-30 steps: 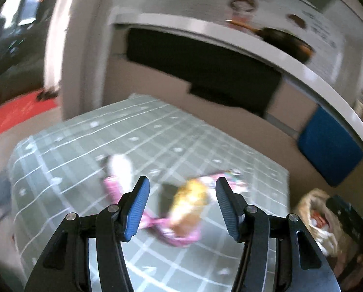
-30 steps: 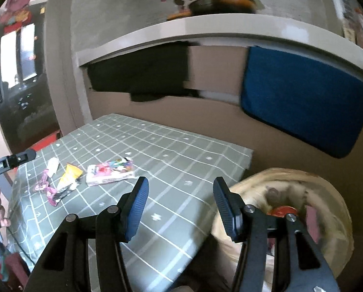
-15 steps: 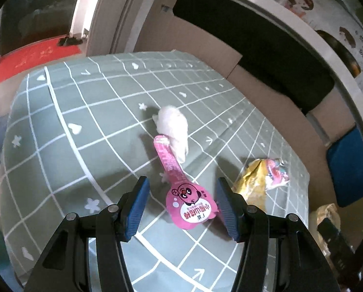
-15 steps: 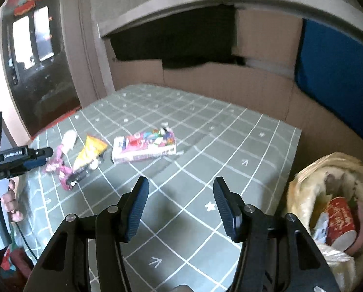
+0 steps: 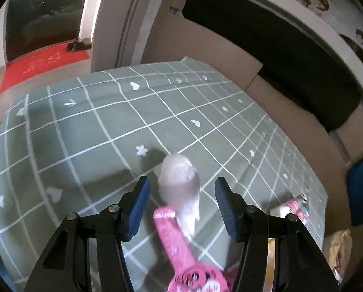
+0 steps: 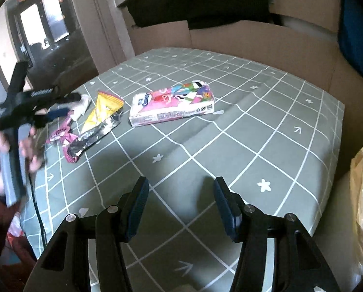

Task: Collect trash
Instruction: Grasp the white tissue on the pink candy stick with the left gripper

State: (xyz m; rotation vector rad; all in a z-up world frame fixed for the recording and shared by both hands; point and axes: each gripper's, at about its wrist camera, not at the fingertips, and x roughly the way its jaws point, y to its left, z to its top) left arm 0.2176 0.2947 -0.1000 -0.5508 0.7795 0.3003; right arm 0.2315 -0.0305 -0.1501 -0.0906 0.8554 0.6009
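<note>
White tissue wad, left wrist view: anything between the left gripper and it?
Nothing visible. The left gripper is open and the white tissue wad sits in line with the gap between its fingers on the green tablecloth. The pink wrapper lies under the wad's near end, below the gripper, not blocking it.

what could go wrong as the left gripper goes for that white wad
The left gripper is open around the crumpled white tissue, whose lower end touches the pink wrapper. Closing now might pinch both, or drag the wrapper along. The tissue looks soft and light, so the fingers may only nudge it across the green tablecloth. This view is blurred, so alignment is uncertain.
</note>
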